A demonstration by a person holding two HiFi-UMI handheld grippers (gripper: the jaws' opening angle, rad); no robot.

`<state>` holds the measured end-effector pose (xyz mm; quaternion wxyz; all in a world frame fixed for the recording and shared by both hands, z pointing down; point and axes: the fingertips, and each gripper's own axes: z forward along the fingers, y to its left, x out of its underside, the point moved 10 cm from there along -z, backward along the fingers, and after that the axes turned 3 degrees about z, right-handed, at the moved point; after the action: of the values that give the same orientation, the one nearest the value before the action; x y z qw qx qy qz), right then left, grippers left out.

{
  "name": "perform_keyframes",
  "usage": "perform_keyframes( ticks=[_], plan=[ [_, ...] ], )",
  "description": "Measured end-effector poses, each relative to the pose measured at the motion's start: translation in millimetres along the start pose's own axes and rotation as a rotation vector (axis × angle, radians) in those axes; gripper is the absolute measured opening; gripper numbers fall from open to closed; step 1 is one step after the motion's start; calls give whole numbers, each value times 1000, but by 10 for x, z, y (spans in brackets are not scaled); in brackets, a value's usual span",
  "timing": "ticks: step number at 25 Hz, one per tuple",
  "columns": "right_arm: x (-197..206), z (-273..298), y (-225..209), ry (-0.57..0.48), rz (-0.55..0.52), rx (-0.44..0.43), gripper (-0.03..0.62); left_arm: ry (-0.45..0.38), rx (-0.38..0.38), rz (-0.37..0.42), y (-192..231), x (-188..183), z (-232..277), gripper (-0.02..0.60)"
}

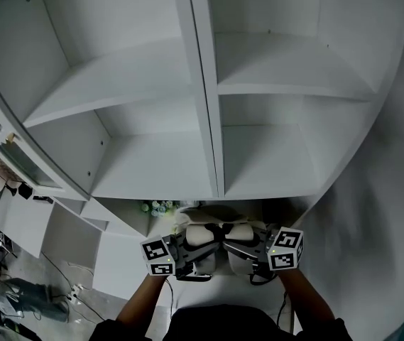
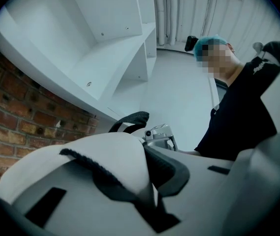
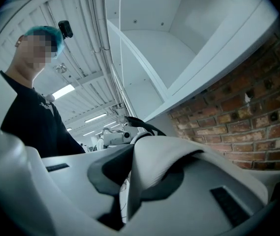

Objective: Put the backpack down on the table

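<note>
— White padded backpack [image 1: 209, 234], where was it?
— Hanging in front of the white shelf unit [image 1: 209, 119], carried by its straps. The left tool [image 1: 200, 260] was clamped narrow on one black-edged white strap [image 2: 105, 161], and the right tool [image 1: 233, 249] gripped the other strap [image 3: 164, 161].
— Which step?
— Lowering, I judged, as it was not yet set down. I couldn't make out the worktop. Next, both tools needed to sink evenly until it rested, then release.

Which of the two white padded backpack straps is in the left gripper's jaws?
The left-hand white padded strap, beside the left gripper; the right gripper holds the other strap.
</note>
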<state>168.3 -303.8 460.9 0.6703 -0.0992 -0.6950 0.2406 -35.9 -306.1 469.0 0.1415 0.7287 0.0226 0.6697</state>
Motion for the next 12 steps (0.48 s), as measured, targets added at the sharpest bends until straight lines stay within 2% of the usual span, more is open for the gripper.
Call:
perform_keyframes(
  ticks=[7,12],
  plan=[
    [35,7,25,-14,16,-11,57,0,-12,-6,-62,19,-21,58],
    [97,1,78,5,-6,6,57,7,13,-24,-128,120,-47,59]
  ],
)
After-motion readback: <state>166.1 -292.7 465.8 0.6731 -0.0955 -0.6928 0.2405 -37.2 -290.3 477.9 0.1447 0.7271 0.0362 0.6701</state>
